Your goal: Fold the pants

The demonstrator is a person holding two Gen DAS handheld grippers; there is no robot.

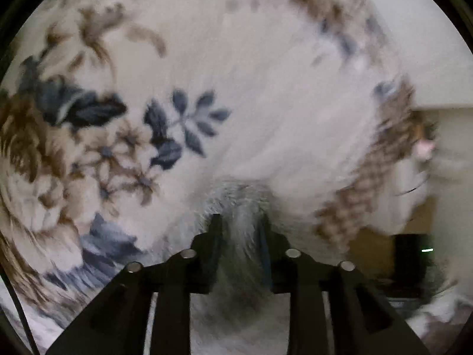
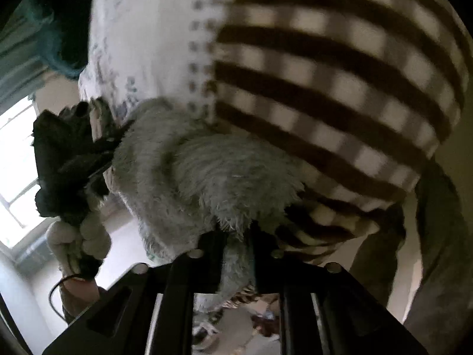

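Observation:
The pants are fuzzy fleece, white with blue and brown flowers [image 1: 165, 136] and a brown-and-white check part [image 2: 325, 94]. They are lifted and hang in front of both cameras. My left gripper [image 1: 241, 222] is shut on a bunched grey-white fold of the pants [image 1: 239, 204]. My right gripper [image 2: 239, 236] is shut on a thick fuzzy grey-white edge [image 2: 207, 171]. In the right wrist view, the left gripper [image 2: 71, 153] shows at the left, held in a gloved hand [image 2: 79, 242] and gripping the same edge.
A pale wall [image 1: 449, 94] and a dark box [image 1: 411, 257] show past the cloth at the right of the left wrist view. A bright window [image 2: 17, 153] and teal curtain [image 2: 32, 29] are at the left of the right wrist view. Floor clutter [image 2: 260, 322] lies below.

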